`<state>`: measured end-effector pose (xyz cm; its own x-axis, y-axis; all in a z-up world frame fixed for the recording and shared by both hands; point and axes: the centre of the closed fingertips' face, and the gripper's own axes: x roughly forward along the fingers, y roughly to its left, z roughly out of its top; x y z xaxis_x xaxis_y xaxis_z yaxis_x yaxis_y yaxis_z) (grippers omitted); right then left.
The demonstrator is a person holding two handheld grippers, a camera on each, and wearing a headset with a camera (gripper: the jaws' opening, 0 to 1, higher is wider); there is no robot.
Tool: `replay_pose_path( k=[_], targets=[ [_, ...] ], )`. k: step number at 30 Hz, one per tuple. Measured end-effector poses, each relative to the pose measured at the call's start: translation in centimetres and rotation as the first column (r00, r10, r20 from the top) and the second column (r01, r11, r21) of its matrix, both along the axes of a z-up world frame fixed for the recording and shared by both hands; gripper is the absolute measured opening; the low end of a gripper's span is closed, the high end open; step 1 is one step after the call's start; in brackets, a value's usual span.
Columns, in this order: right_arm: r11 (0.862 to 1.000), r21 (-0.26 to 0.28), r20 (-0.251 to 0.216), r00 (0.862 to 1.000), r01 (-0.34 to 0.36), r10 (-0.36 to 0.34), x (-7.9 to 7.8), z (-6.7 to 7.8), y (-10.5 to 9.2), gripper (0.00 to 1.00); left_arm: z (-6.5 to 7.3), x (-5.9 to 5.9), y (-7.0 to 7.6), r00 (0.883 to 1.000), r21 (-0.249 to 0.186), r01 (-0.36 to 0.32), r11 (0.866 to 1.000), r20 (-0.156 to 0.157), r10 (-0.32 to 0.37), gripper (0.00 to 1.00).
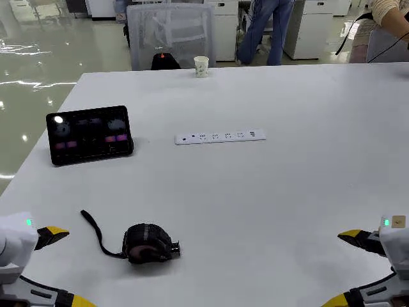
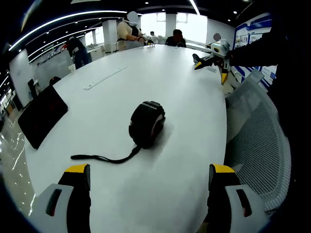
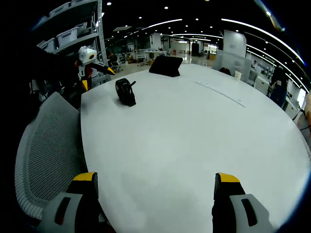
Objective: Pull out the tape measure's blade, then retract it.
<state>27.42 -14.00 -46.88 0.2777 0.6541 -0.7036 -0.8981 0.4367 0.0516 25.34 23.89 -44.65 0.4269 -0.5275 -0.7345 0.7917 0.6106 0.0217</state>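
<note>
Tape measure (image 2: 146,124) lay on the table (image 2: 194,111) just ahead of the left gripper (image 2: 149,171), well apart from the right gripper (image 3: 155,177). Both stood wide, empty. It looked rigid, compact and probably weighty, best clamped across its flat sides.

Head view: bright, even overhead light. The white worktop (image 1: 287,192) is close to overexposed and shadows are faint, with one soft shadow under the tape measure (image 1: 150,243). Glare streaks the glossy floor (image 1: 32,70), and a light spot reflects off the tablet (image 1: 89,135) screen.

Gripper views: strong fisheye bending at the edges, ceiling light strips (image 3: 165,22) visible, darker surroundings. The far background is soft, possibly out of focus.
</note>
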Motion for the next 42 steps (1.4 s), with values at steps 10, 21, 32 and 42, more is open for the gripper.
replay_pose_path(
  k=[10,21,32,42],
  targets=[
    [0.997,0.011,0.006,0.997,-0.071,0.070,1.2,0.3,3.3,0.99,-0.3,1.6,-2.5,0.989,0.057,0.149,0.987,-0.029,-0.147,0.99],
    [0.990,0.012,0.037,0.989,-0.143,0.142,3.4,0.5,7.1,0.99,-1.0,3.1,-4.5,0.959,0.144,0.282,0.949,-0.053,-0.277,0.99],
    [0.979,0.012,0.034,0.979,-0.203,0.203,4.8,-0.2,11.2,0.99,-1.7,5.5,-6.1,0.934,0.179,0.357,0.917,-0.077,-0.348,0.95],
    [0.968,0.015,0.020,0.968,-0.251,0.251,5.2,-0.5,14.8,0.99,-3.5,6.6,-6.6,0.928,0.230,0.371,0.900,-0.106,-0.356,0.84]
  ],
)
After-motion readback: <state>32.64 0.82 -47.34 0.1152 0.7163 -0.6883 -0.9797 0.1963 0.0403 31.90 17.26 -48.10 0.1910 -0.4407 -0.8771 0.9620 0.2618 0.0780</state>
